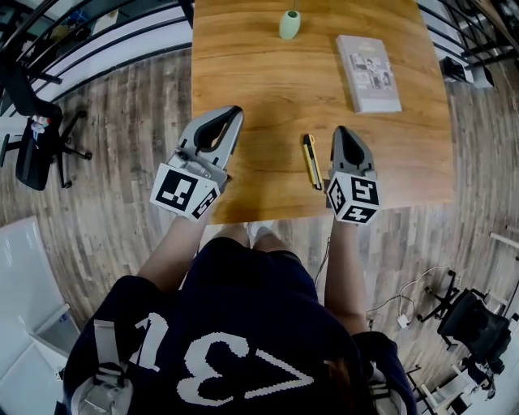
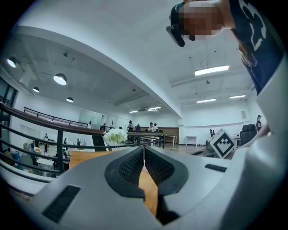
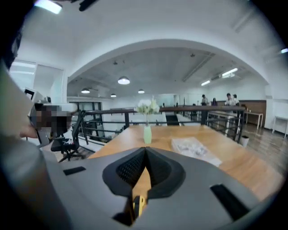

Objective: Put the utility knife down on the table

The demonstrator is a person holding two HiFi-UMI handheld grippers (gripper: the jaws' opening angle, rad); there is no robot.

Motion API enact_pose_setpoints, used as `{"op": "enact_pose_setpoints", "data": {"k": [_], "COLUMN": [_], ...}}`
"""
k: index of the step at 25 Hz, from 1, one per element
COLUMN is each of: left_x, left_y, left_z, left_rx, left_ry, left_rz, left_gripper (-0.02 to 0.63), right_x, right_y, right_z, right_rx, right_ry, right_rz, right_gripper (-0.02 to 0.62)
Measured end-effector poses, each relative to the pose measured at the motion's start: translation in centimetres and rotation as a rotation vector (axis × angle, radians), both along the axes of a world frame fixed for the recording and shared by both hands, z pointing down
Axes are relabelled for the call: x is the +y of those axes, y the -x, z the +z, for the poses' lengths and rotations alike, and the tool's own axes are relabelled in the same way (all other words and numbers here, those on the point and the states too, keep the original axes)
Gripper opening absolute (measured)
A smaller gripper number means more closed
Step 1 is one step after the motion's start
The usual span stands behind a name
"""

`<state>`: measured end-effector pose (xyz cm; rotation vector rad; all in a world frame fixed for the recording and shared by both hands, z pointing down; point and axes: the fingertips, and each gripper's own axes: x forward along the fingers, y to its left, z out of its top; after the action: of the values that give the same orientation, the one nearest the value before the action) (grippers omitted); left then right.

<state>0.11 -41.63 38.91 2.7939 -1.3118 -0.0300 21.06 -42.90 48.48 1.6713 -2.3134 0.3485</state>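
The utility knife [image 1: 310, 160], yellow and black, lies flat on the wooden table [image 1: 268, 81] near its front edge, lengthwise away from me. My right gripper [image 1: 340, 131] hovers just right of it, shut and empty, apart from the knife. In the right gripper view [image 3: 145, 150] the jaw tips meet, and a yellow bit of the knife [image 3: 137, 205] shows below through the gap behind them. My left gripper [image 1: 233, 113] is at the table's front left, shut with nothing in it; its tips [image 2: 144, 148] touch in the left gripper view.
A pale green vase [image 1: 289, 24] with white flowers stands at the far middle of the table. A grey book [image 1: 368, 73] lies at the far right. Black office chairs stand on the plank floor at the left [image 1: 36, 138] and lower right [image 1: 478, 320].
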Motion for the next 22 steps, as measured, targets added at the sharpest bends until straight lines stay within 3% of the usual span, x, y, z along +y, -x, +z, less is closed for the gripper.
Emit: {"op": "enact_pose_setpoints", "data": {"k": [5,10,16,22], "left_x": [-1.3,-1.6,-0.8,-0.2], "left_y": [0.5,1.3,2.0,2.0], "left_z": [-4.5,-8.5,-11.0,-11.1], "left_rx": [-0.015,-0.002,0.032,0.044], "left_ry": [-0.079,-0.151,-0.187,-0.178], "left_rz": [-0.03,-0.056,-0.07,-0.069], "left_gripper": [0.018,0.018,0.018,0.018], "right_x": [0.2,1.1,2.4,3.3], "right_y": [-0.1,0.2,1.2,1.6], "right_z": [-11.8,-19.0,-23.1,-24.0], "right_rx": [-0.042,-0.116,-0.212,-0.251], "right_ry": [-0.278,-0.433,-0.51,-0.521], "right_rz": [0.002,-0.004,-0.033,-0.04], "right_gripper": [0.023,0.023,0.024,0.025]}}
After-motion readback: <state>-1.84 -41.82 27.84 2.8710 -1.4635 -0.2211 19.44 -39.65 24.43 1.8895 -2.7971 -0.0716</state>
